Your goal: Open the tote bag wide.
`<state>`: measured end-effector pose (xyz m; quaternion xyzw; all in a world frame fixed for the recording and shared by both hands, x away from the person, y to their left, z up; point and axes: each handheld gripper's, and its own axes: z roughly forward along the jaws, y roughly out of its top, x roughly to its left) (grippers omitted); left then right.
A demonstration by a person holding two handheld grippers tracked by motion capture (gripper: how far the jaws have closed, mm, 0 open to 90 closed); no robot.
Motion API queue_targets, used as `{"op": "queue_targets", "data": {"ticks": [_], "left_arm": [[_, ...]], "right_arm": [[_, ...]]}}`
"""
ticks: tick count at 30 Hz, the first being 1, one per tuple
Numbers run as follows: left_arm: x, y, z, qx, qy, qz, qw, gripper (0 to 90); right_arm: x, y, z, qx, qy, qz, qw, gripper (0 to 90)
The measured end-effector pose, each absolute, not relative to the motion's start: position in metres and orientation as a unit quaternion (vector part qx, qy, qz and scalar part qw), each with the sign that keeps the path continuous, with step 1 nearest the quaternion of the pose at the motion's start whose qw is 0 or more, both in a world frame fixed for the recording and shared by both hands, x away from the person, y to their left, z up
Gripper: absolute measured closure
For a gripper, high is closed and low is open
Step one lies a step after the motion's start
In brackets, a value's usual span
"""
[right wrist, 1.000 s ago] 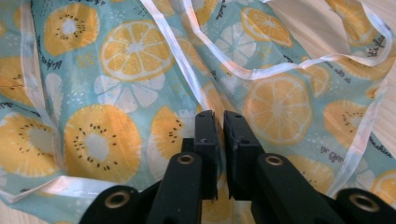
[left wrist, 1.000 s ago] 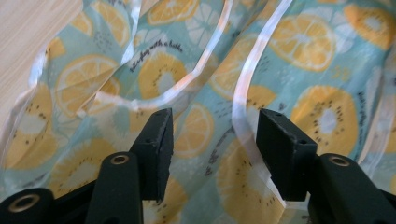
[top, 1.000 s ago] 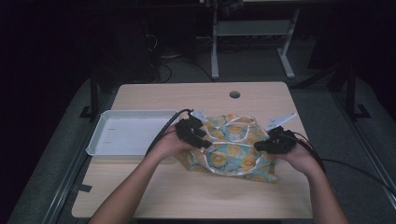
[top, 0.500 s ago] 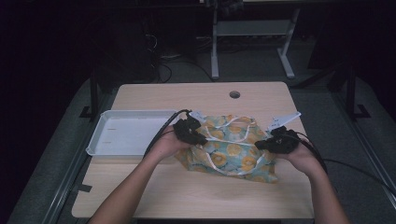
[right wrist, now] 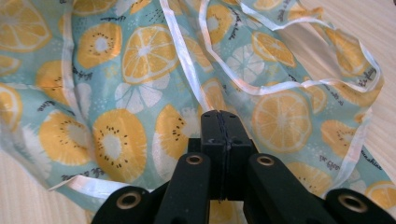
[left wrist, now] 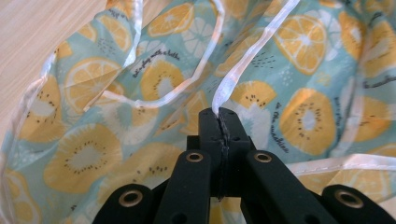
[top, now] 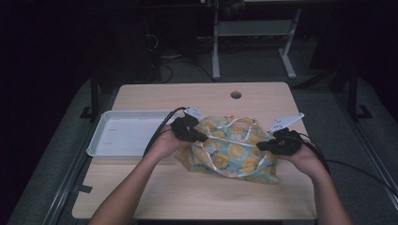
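A crumpled cloth bag (top: 230,147), pale teal and printed with orange slices and kiwi-like fruit rounds, lies near the middle of a light wooden table (top: 187,187), a little toward the person's side. White tape edging and thin white straps loop across its folds.

The left gripper (top: 199,136) sits at the bag's left edge. In the left gripper view its two black jaws have just been closing and now stand pressed together, pinching a strip of the white edging (left wrist: 229,84) between them. The right gripper (top: 261,146) sits at the bag's right side. In the right gripper view its jaws are also pressed together on the cloth (right wrist: 140,93), where a white strap runs down to them. Each hand holds its tool low, close to the tabletop, with black cables trailing back from both.

Just left of the bag rests a shallow white tray (top: 101,140), its near right corner beside the left hand. Beyond the bag, a small round hole (top: 235,95) marks the far part of the table. Past the table's far edge stands a grey metal frame (top: 248,28) on a dark floor. Nothing lies between the two grippers except the bag itself.
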<state>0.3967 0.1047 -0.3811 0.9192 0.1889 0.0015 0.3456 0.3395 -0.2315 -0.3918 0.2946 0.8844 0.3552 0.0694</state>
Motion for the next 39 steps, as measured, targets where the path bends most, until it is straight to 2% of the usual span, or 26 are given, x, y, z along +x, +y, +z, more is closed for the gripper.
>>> {"op": "queue_targets", "data": {"ticks": [15,29,39], "left_arm": [[0.370,0.118,-0.362,0.915,0.178,-0.020,0.361,89.8],[0.337,0.123,-0.366,0.920,0.156,-0.022,0.358,89.7],[0.325,0.125,-0.381,0.928,0.149,-0.039,0.339,89.4]], "right_arm": [[0.317,-0.231,-0.374,0.268,0.885,0.374,0.075,89.0],[0.281,-0.224,-0.374,0.246,0.893,0.368,0.075,88.7],[0.271,-0.217,-0.388,0.235,0.904,0.354,0.052,88.6]]}}
